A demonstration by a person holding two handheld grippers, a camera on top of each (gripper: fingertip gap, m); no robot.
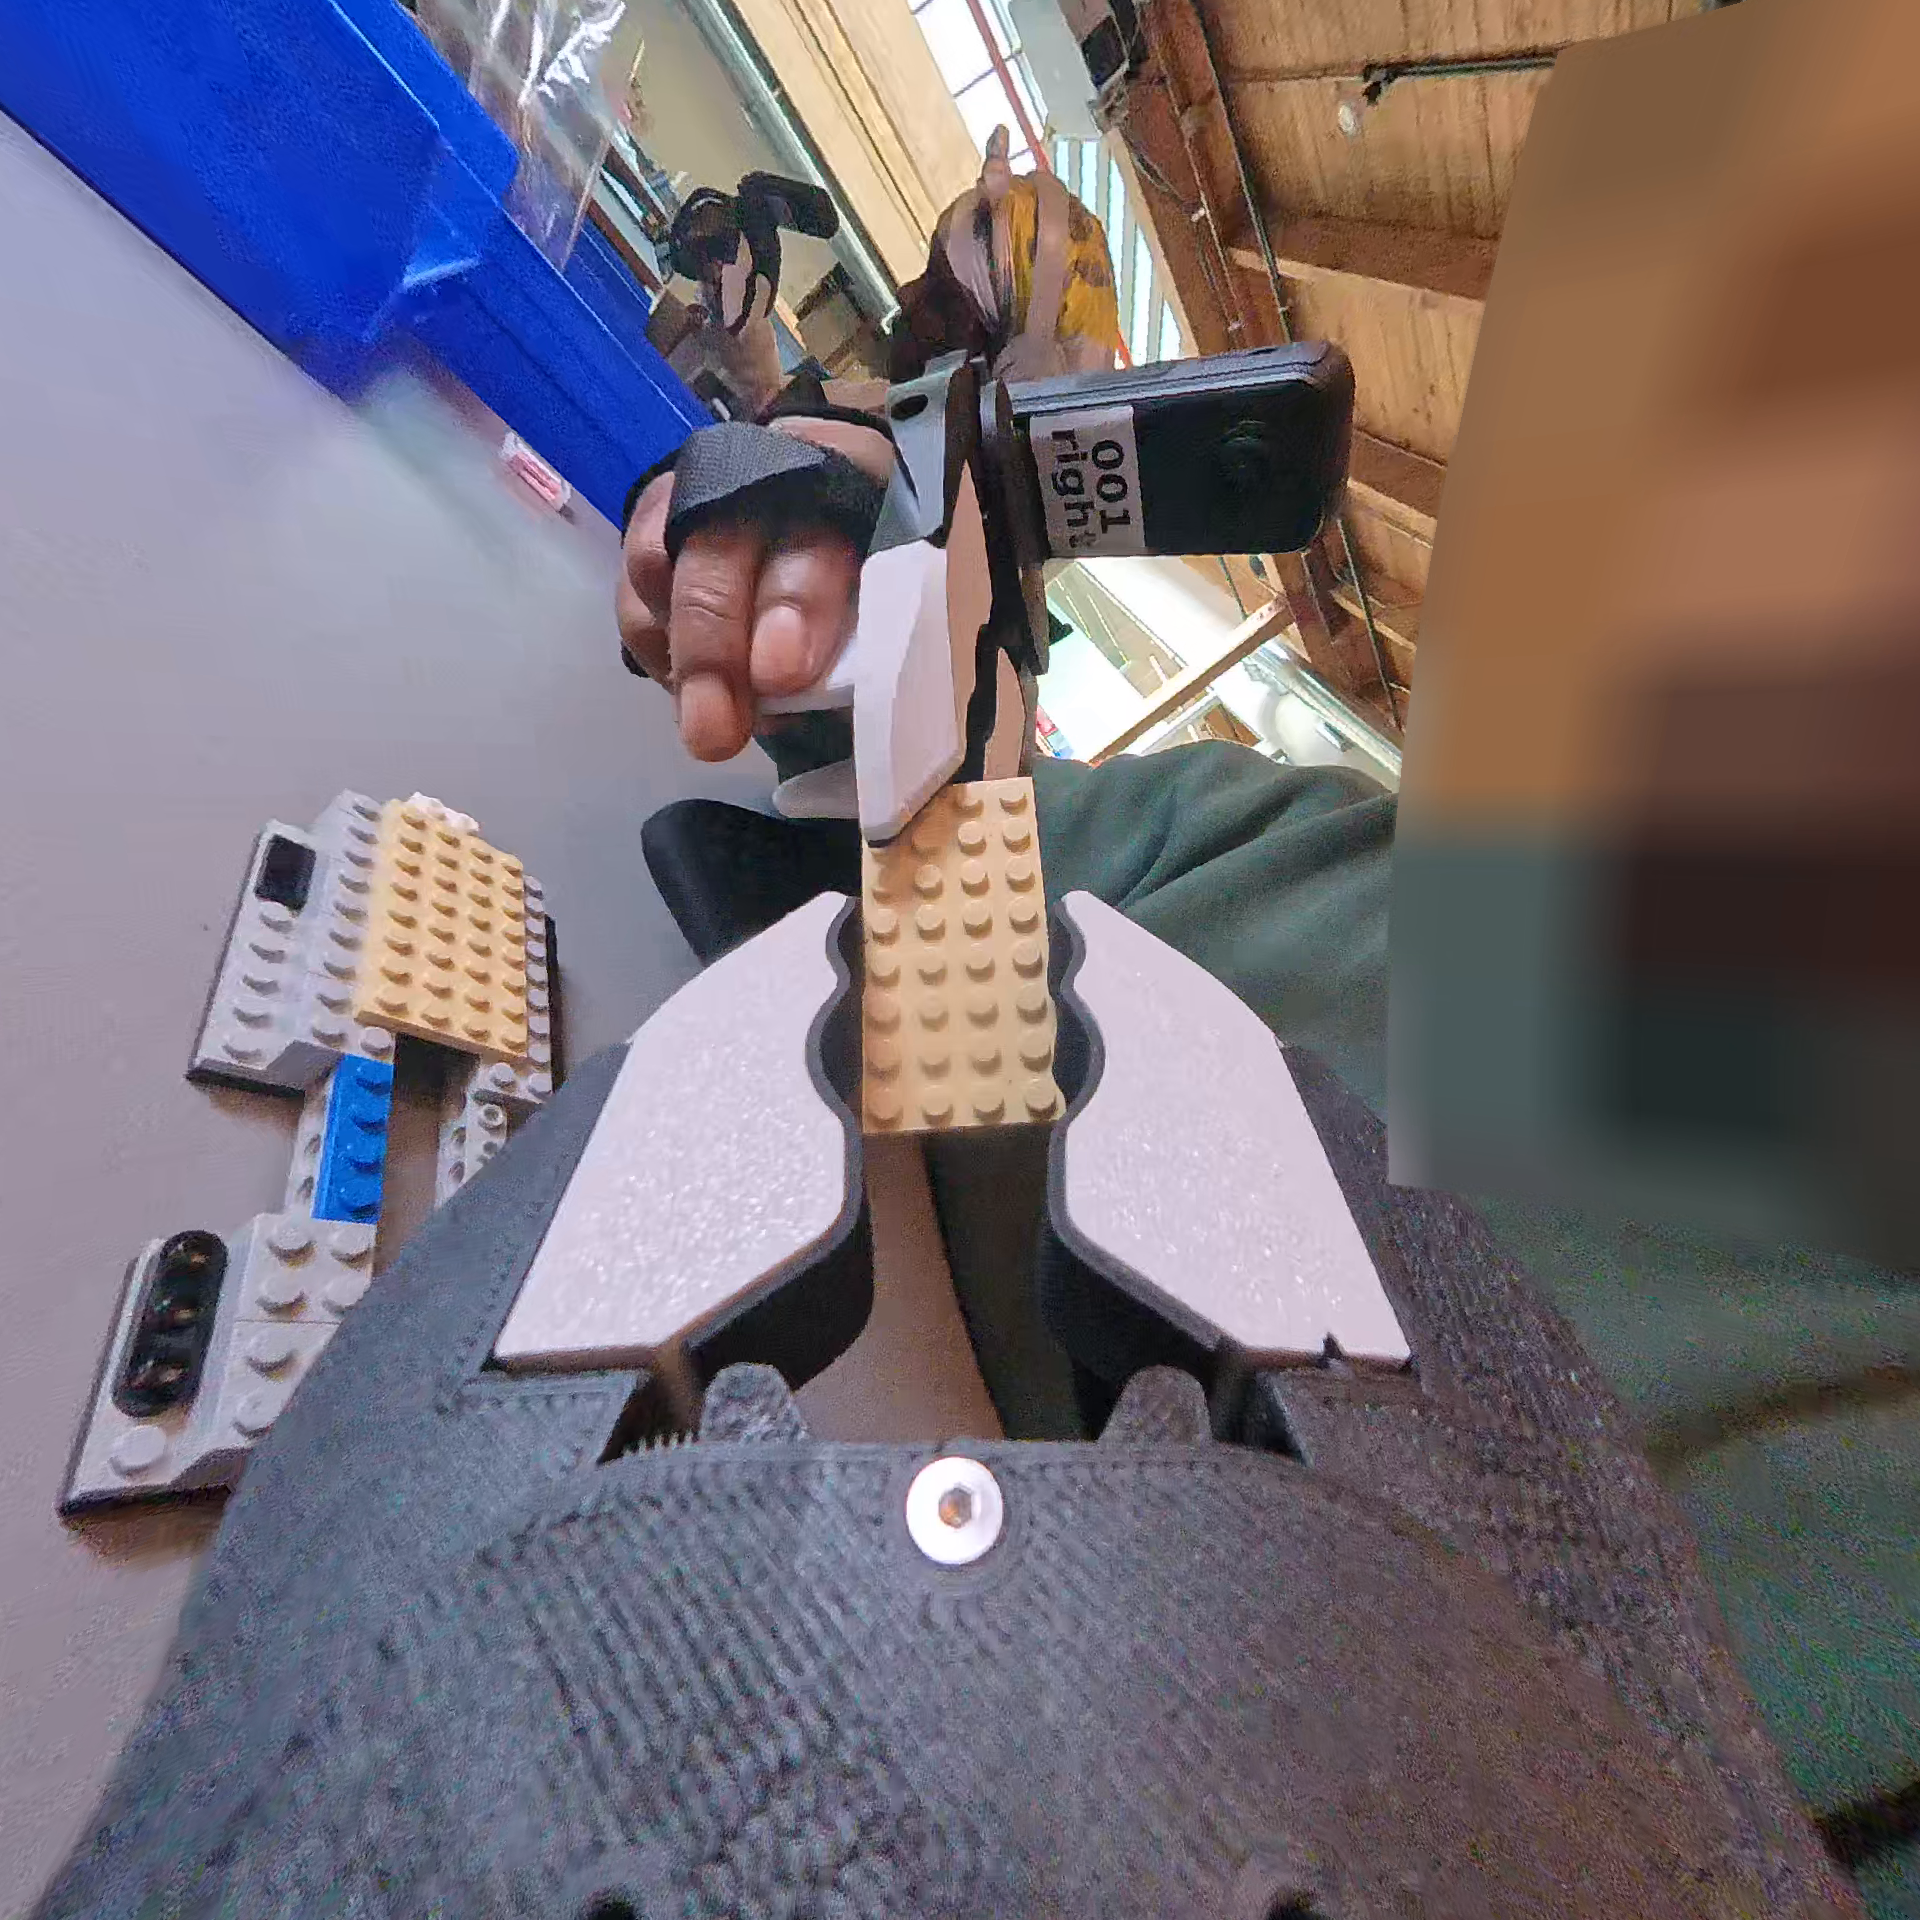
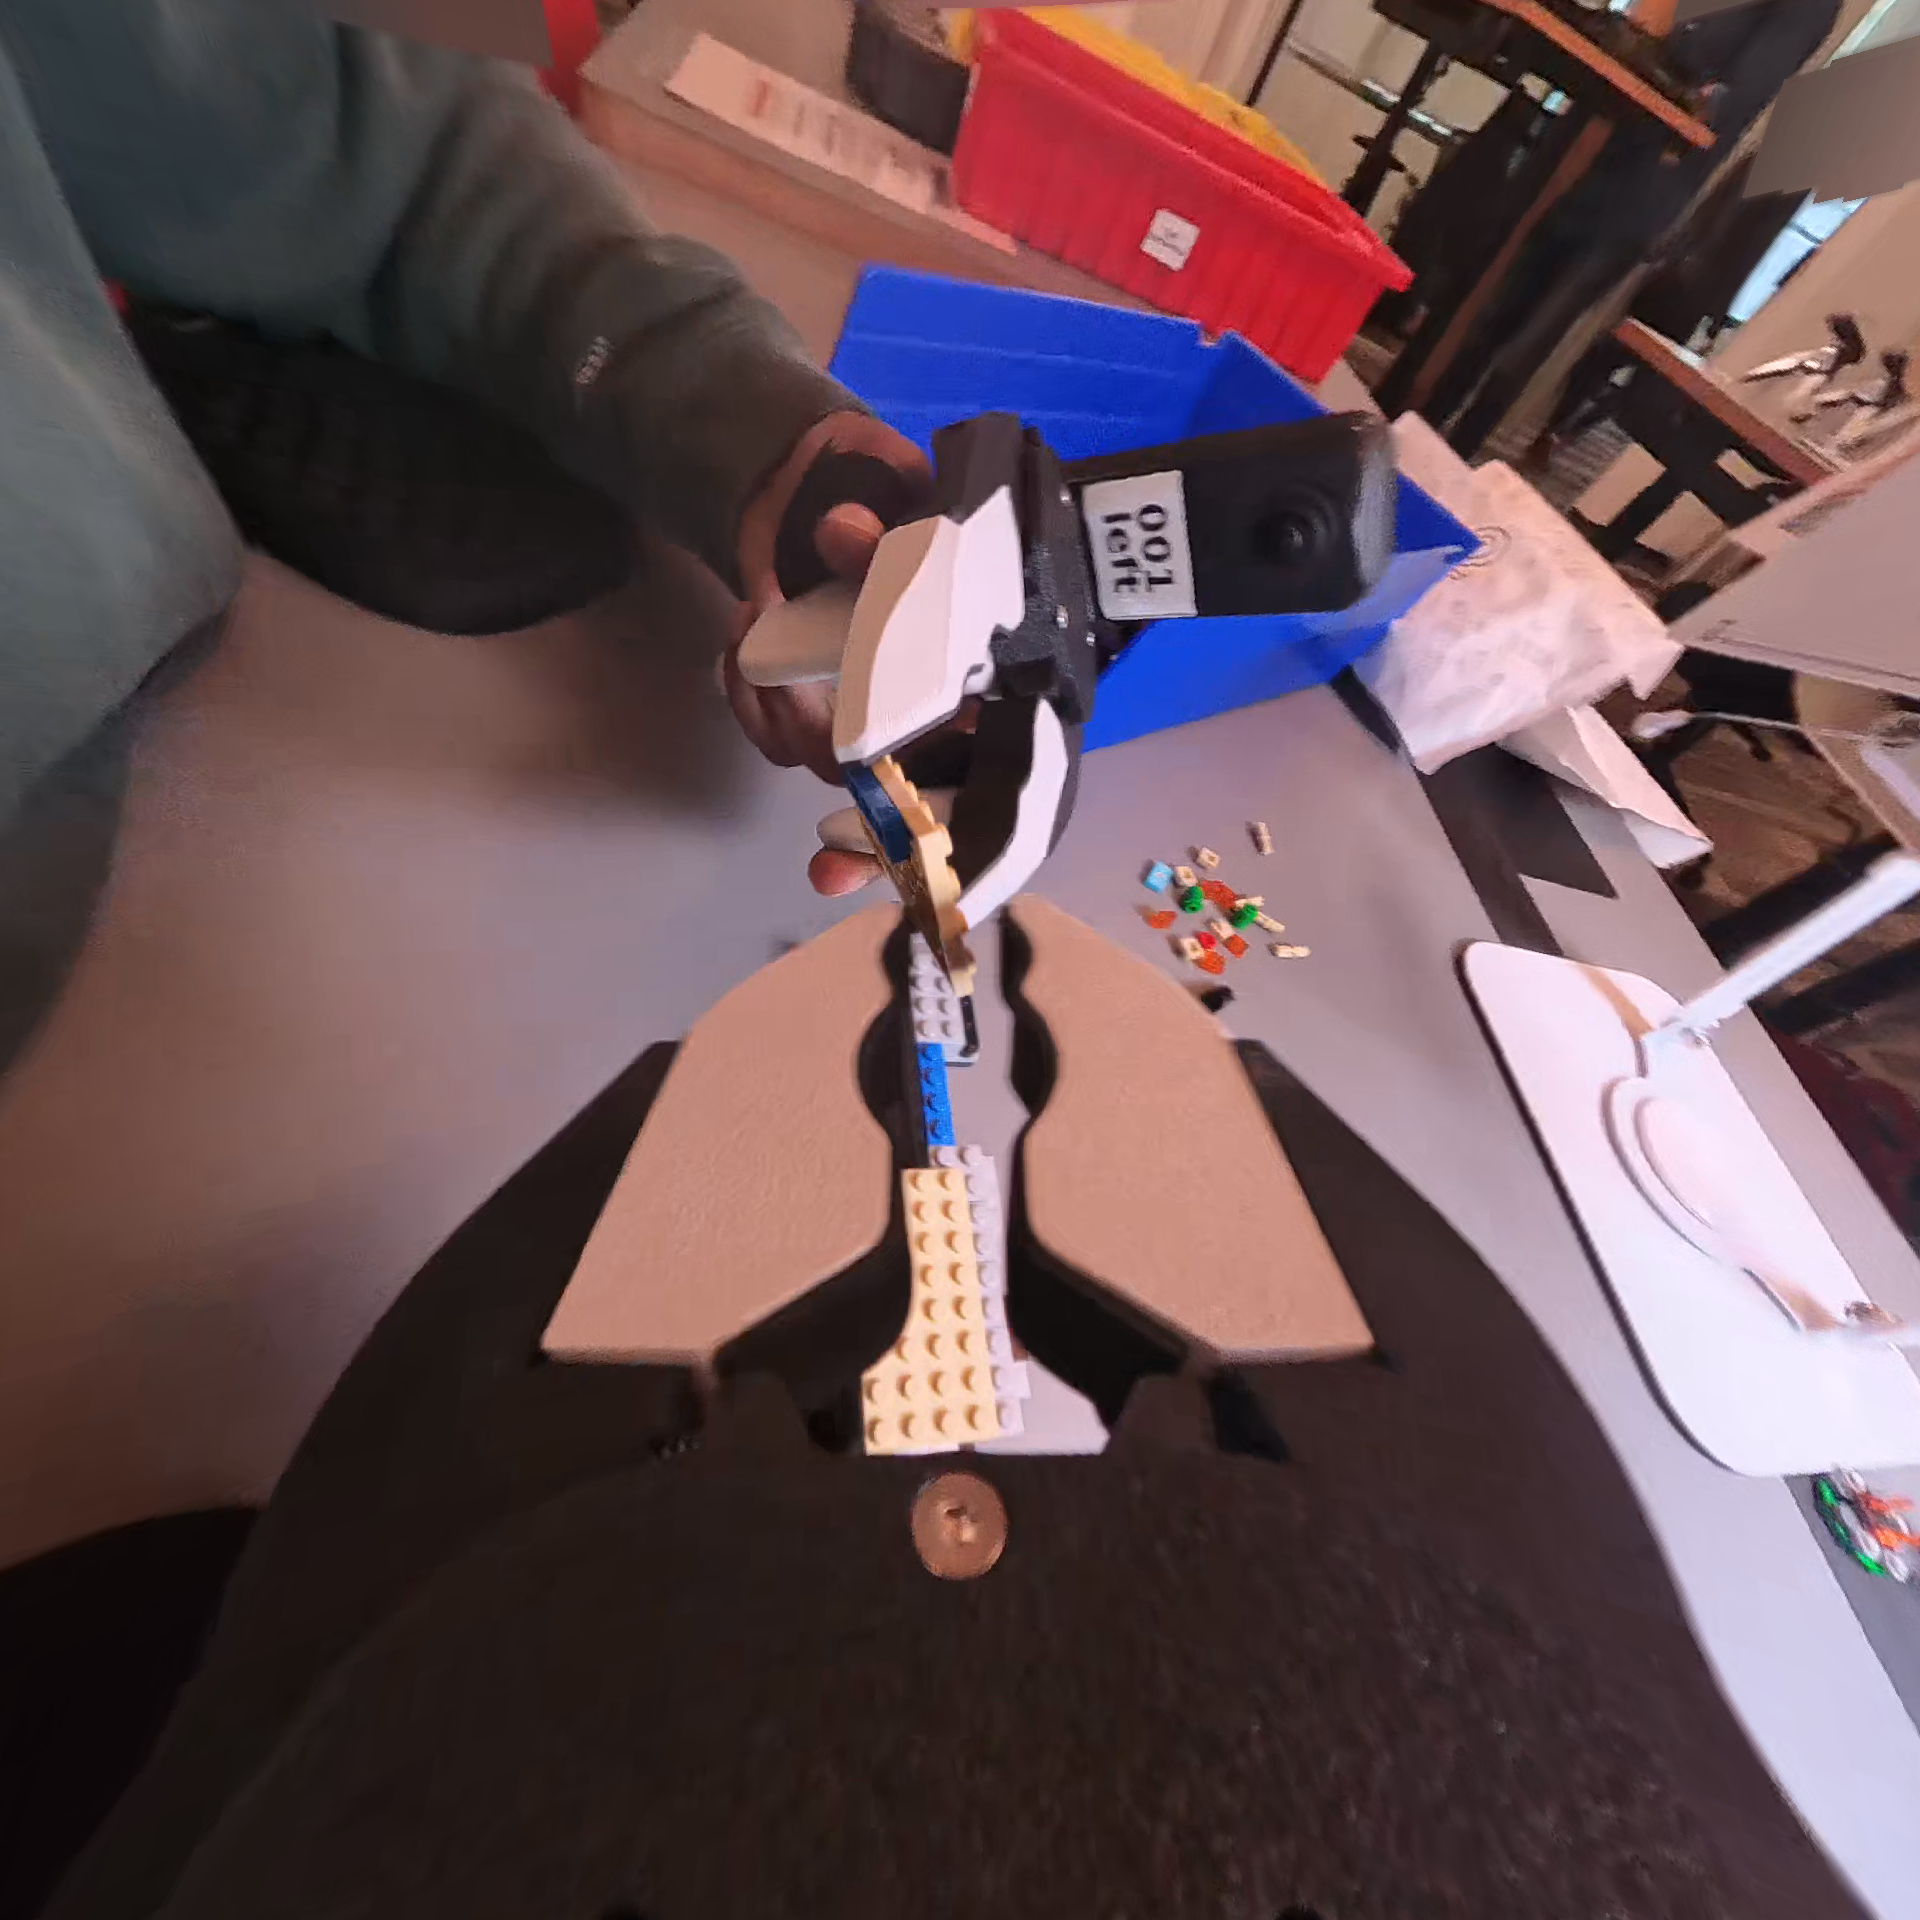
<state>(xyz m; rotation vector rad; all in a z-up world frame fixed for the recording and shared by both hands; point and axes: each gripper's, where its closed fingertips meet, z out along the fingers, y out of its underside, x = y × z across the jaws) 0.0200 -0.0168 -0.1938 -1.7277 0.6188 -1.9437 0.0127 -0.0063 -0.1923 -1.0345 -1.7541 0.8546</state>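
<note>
- The left gripper (image 1: 961,914) is clamped on a tan studded plate (image 1: 961,997), one finger against each long edge, and holds it in the air above the table (image 1: 208,675).
- From the right wrist view, a small blue piece (image 2: 865,798) is stuck to the plate's underside.
- The right gripper (image 2: 951,925) has its fingers set close around the plate's far end. One fingertip (image 1: 904,769) lies over the studded face at a corner. In its own view a strip of table shows between the plate and one pad, so it does not look pressed shut.
- The plate is likely light, thin and stiff. Its smooth edges could slip, while the studs give a pad some bite. The flat faces near a free end, clear of the other gripper, seem the surest place to pinch.
- A half-built model (image 1: 364,1039) of grey, tan and blue bricks lies flat on the table right under the two grippers, touching neither.
- Tiny loose bricks (image 2: 1226,914) are scattered toward the table's right edge.
- A blue bin (image 2: 1039,353) stands toward the far edge, with a red bin (image 2: 1143,187) behind it.
</note>
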